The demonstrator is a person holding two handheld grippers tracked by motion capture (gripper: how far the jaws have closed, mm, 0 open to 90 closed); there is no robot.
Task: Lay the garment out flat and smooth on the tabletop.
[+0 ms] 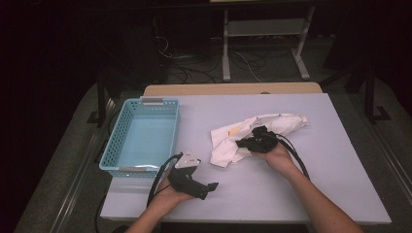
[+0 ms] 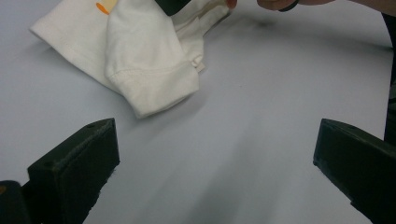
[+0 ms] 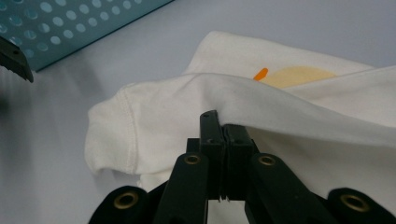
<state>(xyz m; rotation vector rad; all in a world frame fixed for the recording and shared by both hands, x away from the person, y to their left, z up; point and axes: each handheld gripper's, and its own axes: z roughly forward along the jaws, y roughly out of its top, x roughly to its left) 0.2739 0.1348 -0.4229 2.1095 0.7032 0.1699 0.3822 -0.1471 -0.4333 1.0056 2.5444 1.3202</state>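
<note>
**A:** Right claw (image 3: 223, 122)?

**B:** Clamped tight on a fold of the white shirt (image 1: 233, 138), mid-table, just right of the blue basket (image 1: 116, 141) (small orange mark on the cloth).

**A:** And the left claw (image 1: 206, 190)?

**B:** Wide open, nothing gripped. Held low over the bare table (image 1: 291, 189), near the front edge, pointing toward the shirt's hemmed sleeve (image 2: 154, 84).
</note>
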